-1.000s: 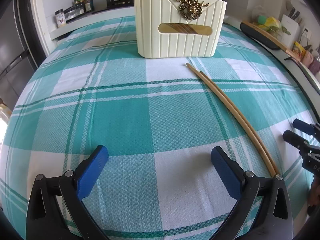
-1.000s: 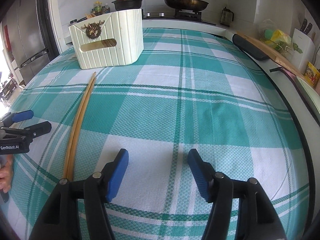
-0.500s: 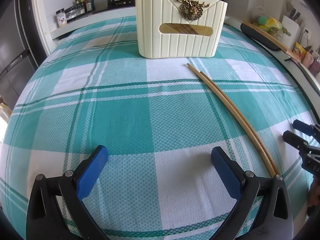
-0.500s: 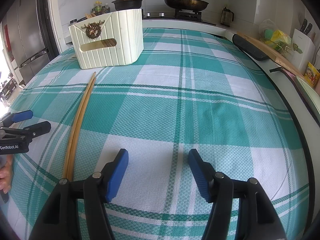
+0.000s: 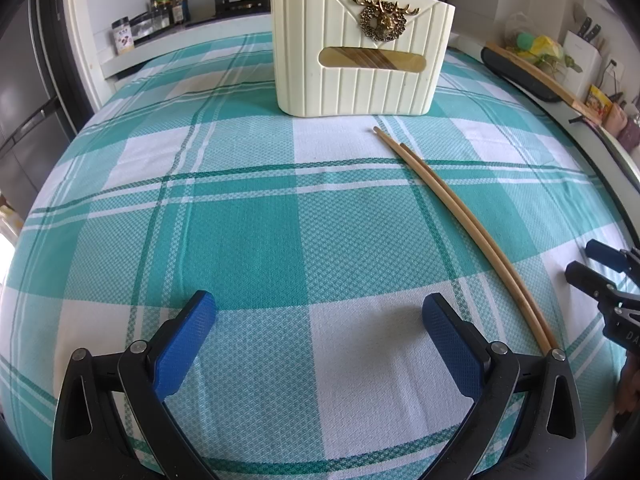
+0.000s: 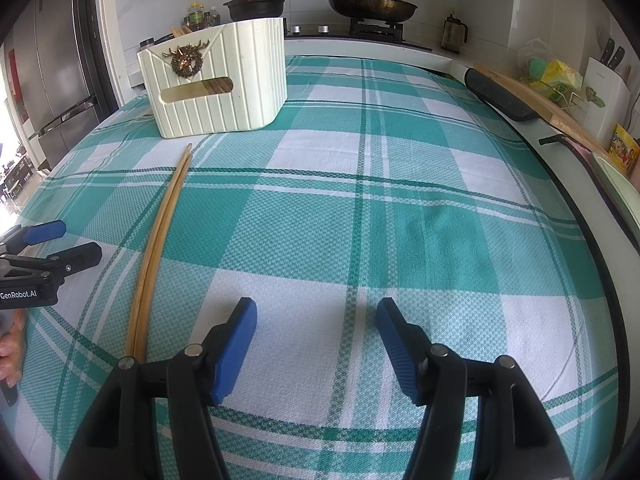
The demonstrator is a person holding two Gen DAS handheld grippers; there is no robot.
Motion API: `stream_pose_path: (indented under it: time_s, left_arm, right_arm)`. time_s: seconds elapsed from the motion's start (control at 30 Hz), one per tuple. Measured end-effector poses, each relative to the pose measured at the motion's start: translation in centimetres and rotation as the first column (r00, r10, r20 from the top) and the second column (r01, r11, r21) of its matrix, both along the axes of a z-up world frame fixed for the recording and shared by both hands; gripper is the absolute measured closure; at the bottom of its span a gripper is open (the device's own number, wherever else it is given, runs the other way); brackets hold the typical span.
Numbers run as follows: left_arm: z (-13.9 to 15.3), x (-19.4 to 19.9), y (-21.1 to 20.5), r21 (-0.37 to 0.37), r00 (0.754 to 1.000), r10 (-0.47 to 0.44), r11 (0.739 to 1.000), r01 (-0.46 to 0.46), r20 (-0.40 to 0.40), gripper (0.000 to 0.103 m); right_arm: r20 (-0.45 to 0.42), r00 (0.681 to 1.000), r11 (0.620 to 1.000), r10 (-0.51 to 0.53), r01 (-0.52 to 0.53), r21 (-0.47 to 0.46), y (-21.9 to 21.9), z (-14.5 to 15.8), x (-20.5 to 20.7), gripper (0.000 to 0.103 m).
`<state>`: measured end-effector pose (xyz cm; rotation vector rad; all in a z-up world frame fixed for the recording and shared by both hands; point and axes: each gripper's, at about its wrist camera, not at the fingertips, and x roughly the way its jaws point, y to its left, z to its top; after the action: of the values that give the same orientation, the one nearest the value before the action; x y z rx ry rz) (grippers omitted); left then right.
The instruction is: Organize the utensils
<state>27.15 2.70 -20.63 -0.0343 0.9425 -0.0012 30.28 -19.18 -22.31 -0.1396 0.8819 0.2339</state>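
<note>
we are looking at a table (image 5: 120,68) lying under a teal and white checked cloth (image 5: 248,240). a cream ribbed holder (image 5: 360,80) is standing upright on the cloth toward the far edge. two wooden chopsticks (image 5: 460,216) are lying side by side, touching, on the cloth just in front of the holder, their far tips pointing toward it.

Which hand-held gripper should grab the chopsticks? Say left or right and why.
Little in it, perhaps the left hand-held gripper: both are open and empty, flanking the chopsticks, which are aligned towards the cream holder ahead of it. The right hand-held gripper works too.
</note>
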Motion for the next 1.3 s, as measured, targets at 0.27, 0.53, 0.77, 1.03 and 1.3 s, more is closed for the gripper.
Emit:
stream_pose_path:
  time_s: [0.27, 0.53, 0.77, 1.03, 1.3]
  left_arm:
    - [1.0, 0.0, 0.7, -0.11, 0.999, 0.051, 0.993, -0.05, 0.006, 0.001]
    - [1.6, 0.9, -0.1, -0.203, 0.994, 0.107, 0.973, -0.108, -0.013, 0.001]
    - [1.3, 1.8, -1.5, -0.256, 0.992, 0.124, 0.958, -0.129, -0.036, 0.001]
    - [0.8, 3.0, -5.0, -0.126, 0.995, 0.1, 0.987, -0.102, -0.018, 0.001]
    - [0.3, 3.3, -5.9, -0.038, 0.992, 0.125, 0.991, -0.126, -0.018, 0.0]
  right_arm:
    - [-0.001, 1.0, 1.0, 0.0, 0.0, 0.0, 0.0, 0.0, 0.0, 0.039]
    - [-0.001, 1.0, 1.0, -0.001, 0.001, 0.0, 0.0, 0.0, 0.0, 0.039]
    - [-0.001, 1.0, 1.0, -0.001, 0.001, -0.001, -0.1, 0.0, 0.0, 0.039]
    - [-0.002, 1.0, 1.0, 0.0, 0.0, 0.004, 0.0, 0.0, 0.0, 0.038]
    - [-0.005, 1.0, 1.0, 0.003, -0.003, 0.006, 0.2, 0.0, 0.0, 0.036]
